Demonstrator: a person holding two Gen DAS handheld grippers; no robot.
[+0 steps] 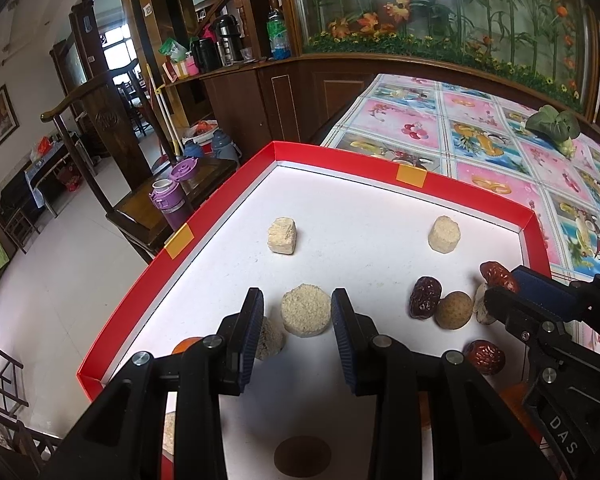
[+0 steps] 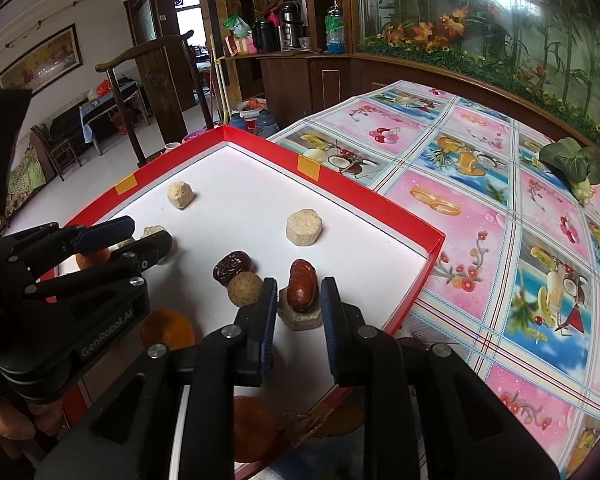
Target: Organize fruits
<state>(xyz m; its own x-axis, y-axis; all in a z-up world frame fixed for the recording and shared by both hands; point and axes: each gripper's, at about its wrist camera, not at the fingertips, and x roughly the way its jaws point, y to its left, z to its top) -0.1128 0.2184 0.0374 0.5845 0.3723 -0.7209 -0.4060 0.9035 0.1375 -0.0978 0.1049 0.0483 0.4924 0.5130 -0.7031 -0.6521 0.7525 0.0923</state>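
Dates (image 2: 302, 286) sat scattered in the red tray (image 2: 383, 196) — both grippers, left (image 1: 296, 314) and right (image 2: 298, 312), gaped unclenched, poised to sort.

Inside a red-walled tray (image 2: 415, 280) with a white floor, wrinkled dark-red dates lie among pale, crumbly pucks. One glossy date (image 2: 301, 285) rests atop a pale block (image 2: 300, 318) near the tray's right wall. A darker date (image 2: 232, 267) touches a round tan fruit (image 2: 244, 289) just beside it. A third date (image 1: 485, 356) lies apart. Flat orange pieces (image 2: 167, 329) sit at the near edge.
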